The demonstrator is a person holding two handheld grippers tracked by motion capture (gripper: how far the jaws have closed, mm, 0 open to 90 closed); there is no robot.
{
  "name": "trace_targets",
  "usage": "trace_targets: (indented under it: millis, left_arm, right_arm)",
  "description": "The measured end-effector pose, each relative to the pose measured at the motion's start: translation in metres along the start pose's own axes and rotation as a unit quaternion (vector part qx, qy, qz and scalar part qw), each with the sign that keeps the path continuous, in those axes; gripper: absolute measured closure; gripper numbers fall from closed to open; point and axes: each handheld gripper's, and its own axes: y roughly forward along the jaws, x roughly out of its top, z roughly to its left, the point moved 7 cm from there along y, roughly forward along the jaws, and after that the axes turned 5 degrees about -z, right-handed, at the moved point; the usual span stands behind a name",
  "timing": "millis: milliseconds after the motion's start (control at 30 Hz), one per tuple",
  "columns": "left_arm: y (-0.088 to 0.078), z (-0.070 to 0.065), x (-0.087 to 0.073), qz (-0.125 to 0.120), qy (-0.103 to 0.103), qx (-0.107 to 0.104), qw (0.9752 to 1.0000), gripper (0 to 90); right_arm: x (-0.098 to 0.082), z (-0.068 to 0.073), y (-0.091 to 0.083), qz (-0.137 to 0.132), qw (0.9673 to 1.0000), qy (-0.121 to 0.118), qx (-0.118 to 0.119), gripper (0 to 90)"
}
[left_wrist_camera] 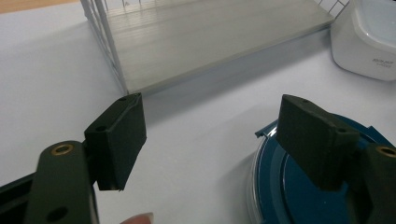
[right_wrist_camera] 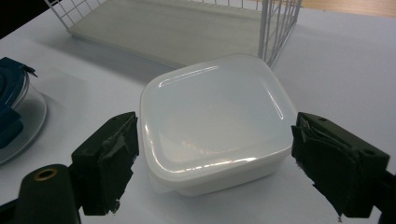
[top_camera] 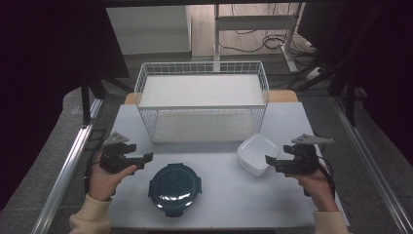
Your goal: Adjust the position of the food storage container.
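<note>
Between our right gripper's point(right_wrist_camera: 212, 163) wide-open, empty jaws sits the white square plastic lidded box point(right_wrist_camera: 212, 123), dead ahead, untouched. Our left gripper point(left_wrist_camera: 212, 144), also open and empty, points just left of the round dark-blue lidded container point(top_camera: 174, 187), so right's closer.

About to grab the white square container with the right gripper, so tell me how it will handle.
The white container looks like thin, glossy plastic, so it is probably light and may slip or slide on the smooth table. Its low, flat-bottomed shape makes tipping or rolling unlikely. The walls might flex slightly under the right gripper.
</note>
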Motion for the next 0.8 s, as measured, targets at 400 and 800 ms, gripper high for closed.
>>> trace_targets:
  millis: [400, 800]
  left_arm:
    - [-0.023, -0.005, -0.008, -0.005, -0.006, -0.002, 1.0000, 30.8]
    - [-0.023, 0.003, -0.042, 0.034, -0.009, -0.019, 0.9992, 31.6]
  right_arm:
    - [0.005, 0.007, 0.000, -0.004, 1.0000, -0.005, 0.007, 14.6]
    - [0.007, 0.014, -0.007, -0.011, 0.9999, -0.005, 0.011, 14.7]
